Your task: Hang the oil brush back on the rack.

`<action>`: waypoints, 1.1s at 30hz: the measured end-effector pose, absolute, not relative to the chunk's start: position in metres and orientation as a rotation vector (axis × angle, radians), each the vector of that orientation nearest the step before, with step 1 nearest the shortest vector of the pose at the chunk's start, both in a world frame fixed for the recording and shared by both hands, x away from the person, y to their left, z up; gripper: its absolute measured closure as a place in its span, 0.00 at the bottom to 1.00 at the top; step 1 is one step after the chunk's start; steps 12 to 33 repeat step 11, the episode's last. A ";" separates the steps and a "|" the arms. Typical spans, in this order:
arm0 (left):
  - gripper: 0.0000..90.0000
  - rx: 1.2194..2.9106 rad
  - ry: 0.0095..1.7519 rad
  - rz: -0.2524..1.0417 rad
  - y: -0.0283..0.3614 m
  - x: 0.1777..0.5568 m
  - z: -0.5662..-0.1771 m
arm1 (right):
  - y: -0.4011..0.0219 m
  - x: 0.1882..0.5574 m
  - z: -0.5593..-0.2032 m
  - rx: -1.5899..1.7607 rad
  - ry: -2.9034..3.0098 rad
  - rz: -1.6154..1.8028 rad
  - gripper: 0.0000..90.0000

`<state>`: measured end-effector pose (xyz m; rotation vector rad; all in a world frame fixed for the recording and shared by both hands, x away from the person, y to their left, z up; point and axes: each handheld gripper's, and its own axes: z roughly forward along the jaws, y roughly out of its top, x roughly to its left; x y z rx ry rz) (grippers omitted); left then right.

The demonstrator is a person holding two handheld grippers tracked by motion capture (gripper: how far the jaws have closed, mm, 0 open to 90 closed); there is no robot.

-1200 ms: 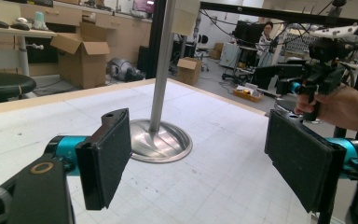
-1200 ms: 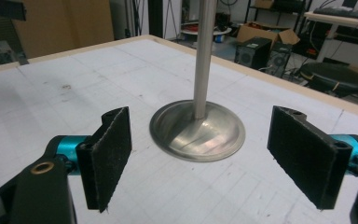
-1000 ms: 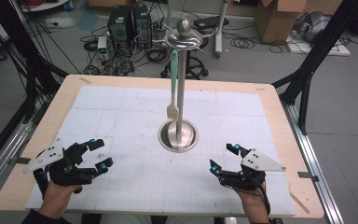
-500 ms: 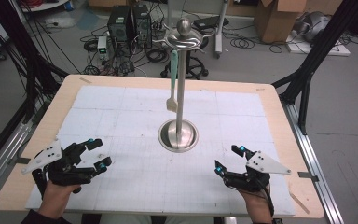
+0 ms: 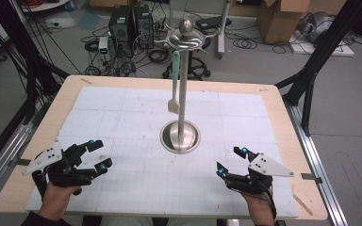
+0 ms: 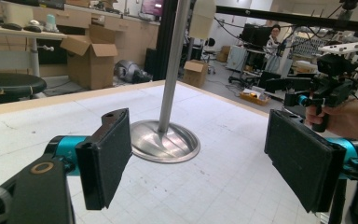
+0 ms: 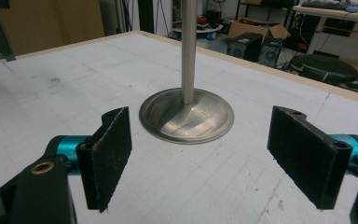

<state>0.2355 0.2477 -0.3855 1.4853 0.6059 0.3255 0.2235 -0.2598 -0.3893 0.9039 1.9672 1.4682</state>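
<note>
A metal stand (image 5: pixel 183 89) rises from a round base (image 5: pixel 180 137) at the centre of the white gridded mat (image 5: pixel 122 117) covering the table (image 5: pixel 287 122). A pale spatula (image 5: pixel 174 84) hangs from the stand's top piece, just beside the pole. The left gripper (image 5: pixel 95 154) is held at the near left edge, jaws apart and empty. The right gripper (image 5: pixel 229 161) is held at the near right, jaws likewise apart, both aimed toward the base
</note>
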 end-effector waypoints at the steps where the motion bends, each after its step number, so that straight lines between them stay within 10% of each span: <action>1: 0.26 1.486 0.605 0.326 0.248 0.236 -0.386 | -0.260 0.223 -0.389 0.904 1.966 1.468 0.23; 33: 0.26 1.491 0.608 0.323 0.247 0.236 -0.386 | -0.259 0.223 -0.389 0.906 1.968 1.468 0.23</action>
